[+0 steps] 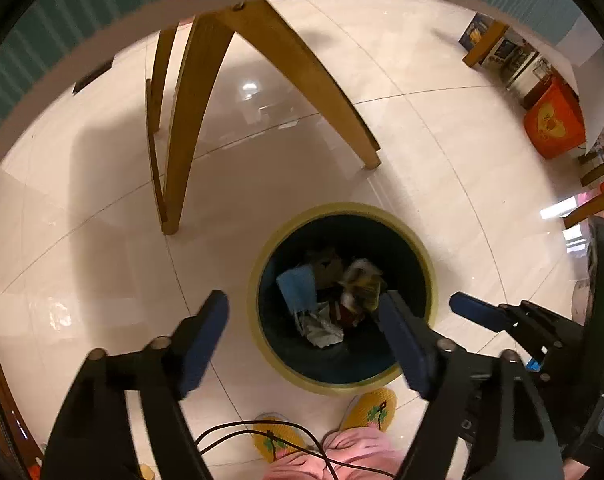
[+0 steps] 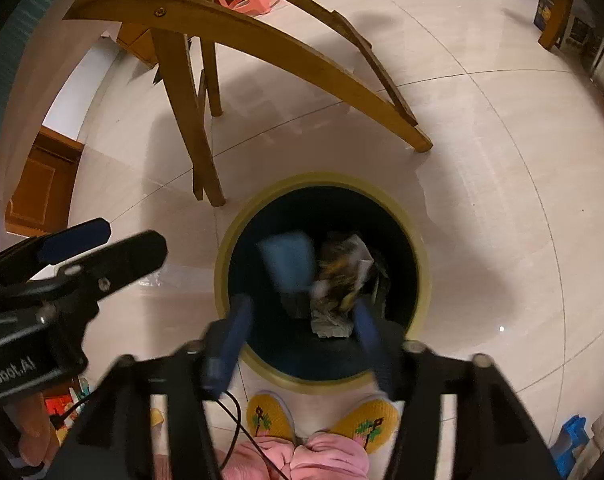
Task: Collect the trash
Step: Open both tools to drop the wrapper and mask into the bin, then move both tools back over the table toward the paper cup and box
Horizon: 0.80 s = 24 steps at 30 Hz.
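left gripper [image 1: 302,344]: jaws wide, empty | right gripper [image 2: 302,340]: jaws apart, empty; both over trash bin [image 1: 262,280]

Warm dim indoor light, ceiling-lamp glare on glossy floor [image 1: 250,90], soft shadows, fisheye-bent edges, motion blur.

Both tools show matt black frames: the left gripper [image 1: 302,336] carries dark blue padded fingers [image 1: 206,340] on angular black linkages with round silver pins, and the right gripper [image 2: 298,344] matches it. White lettering (partly cut off) runs along a black housing. A thin black cable [image 1: 262,432] loops below. The person wears pink fleecy trousers [image 2: 325,456] and yellow knitted slippers [image 2: 365,420] with green embroidery.
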{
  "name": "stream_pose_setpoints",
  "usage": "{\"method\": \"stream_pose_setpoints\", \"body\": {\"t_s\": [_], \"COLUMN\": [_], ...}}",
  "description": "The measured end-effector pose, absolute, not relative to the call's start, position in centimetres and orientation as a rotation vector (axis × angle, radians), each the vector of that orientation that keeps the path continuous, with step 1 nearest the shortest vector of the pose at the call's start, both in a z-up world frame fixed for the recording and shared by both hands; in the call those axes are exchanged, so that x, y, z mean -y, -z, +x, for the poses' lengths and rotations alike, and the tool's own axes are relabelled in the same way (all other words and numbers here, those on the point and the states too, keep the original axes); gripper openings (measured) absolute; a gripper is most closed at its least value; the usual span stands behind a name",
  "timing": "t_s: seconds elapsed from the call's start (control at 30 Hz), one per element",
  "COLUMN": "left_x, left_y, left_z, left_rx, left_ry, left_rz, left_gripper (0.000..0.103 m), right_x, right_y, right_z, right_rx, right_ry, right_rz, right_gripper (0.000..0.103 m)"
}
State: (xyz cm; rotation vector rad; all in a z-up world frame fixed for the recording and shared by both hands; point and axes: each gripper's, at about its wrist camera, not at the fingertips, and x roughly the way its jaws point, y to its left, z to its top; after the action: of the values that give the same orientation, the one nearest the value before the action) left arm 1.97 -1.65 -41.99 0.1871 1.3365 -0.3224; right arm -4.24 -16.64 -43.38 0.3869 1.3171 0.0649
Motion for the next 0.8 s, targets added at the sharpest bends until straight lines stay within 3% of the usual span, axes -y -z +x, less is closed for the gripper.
{"method": "stream_pose_setpoints", "body": {"t_s": [0.07, 0.17, 0.43, 0.8], "left_x": [1.3, 1.0, 1.3, 0.3], "left_y": [41.8, 41.3, 38.5, 30.6], "left_z": [2.1, 1.8, 1.5, -0.6], "left_rx": [-1.335, -1.314, -1.278, -1.263], "left_ry": [0.318, 0.316, 0.327, 0.311], "left_rz": [0.172, 0.164, 0.17, 0.145], "left_gripper": [0.081, 0.092, 0.093, 0.093], "right_x": [16.6, 16.9, 17.3, 17.6], "right_y": [43.5, 43.3, 41.4, 32.5], "right_z": [-4.2, -3.8, -4.1, -6.3], "right_rx": [-1.317, -1.312, -1.292, -1.246], "right_ry": [-0.071, -0.061, -0.048, -0.018], "right_rz": [0.38, 0.386, 0.391, 0.399], "right_gripper": [0.059, 0.061, 0.062, 0.064]}}
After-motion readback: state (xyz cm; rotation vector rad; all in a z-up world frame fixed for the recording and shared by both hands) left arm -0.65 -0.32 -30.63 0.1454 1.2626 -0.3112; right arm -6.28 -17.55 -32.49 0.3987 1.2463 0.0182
